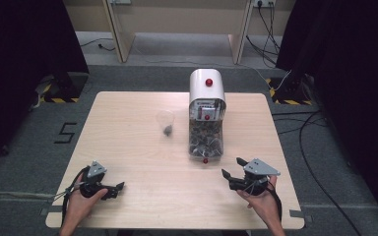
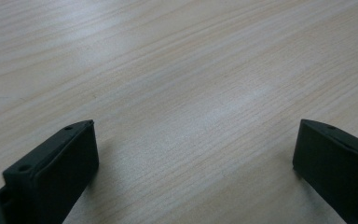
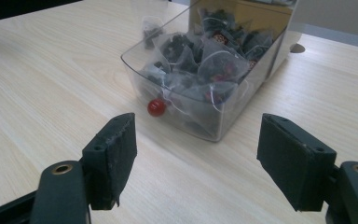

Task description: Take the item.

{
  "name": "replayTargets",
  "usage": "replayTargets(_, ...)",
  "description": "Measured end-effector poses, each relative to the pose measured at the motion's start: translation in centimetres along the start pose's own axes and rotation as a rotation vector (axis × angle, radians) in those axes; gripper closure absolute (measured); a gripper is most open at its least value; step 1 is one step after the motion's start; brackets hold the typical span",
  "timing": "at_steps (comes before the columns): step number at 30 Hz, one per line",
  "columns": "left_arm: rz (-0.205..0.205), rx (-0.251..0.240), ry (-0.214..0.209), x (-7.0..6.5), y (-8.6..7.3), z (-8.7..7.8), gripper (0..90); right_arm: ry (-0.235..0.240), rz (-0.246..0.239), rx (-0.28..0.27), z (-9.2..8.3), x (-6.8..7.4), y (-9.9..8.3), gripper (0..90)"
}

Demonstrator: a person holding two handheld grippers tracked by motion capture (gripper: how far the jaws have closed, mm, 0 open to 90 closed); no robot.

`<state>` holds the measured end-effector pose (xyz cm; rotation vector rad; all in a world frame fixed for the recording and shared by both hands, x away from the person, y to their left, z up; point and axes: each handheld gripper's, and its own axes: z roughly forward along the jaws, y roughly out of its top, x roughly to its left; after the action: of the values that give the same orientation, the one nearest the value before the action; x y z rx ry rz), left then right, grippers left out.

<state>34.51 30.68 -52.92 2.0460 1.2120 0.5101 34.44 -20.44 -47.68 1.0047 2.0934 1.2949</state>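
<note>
My left gripper (image 1: 120, 187) and right gripper (image 1: 230, 167) rested low on the worktop (image 1: 128, 147), fingers apart, holding nothing. The full drawer (image 3: 200, 79) sat just beyond my right; a clumsy push might spill it.

One table (image 1: 128, 147), one clear cup (image 1: 166, 122), one dispenser box (image 1: 206, 115) of many sachets, two tongs.

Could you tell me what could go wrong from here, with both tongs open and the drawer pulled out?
1. The drawer is heaped with sachets; a careless grab may lift several or spill them.
2. The clear cup looks light and stands beside the dispenser; a passing right tongs might tip it.
3. Pushing the red knob hard could slide the dispenser.
</note>
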Motion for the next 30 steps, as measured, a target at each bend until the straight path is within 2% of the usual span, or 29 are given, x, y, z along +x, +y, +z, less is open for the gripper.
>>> replayTargets(19,0.000,0.000,0.000,0.0,0.0,0.0,0.0,-0.027,0.023,0.053,-1.0,-0.5,-2.4,28.9)
replayTargets(30,0.000,0.000,0.000,0.0,0.0,0.0,0.0,-0.047,0.040,0.104,-1.4,-0.6,-4.0,28.0)
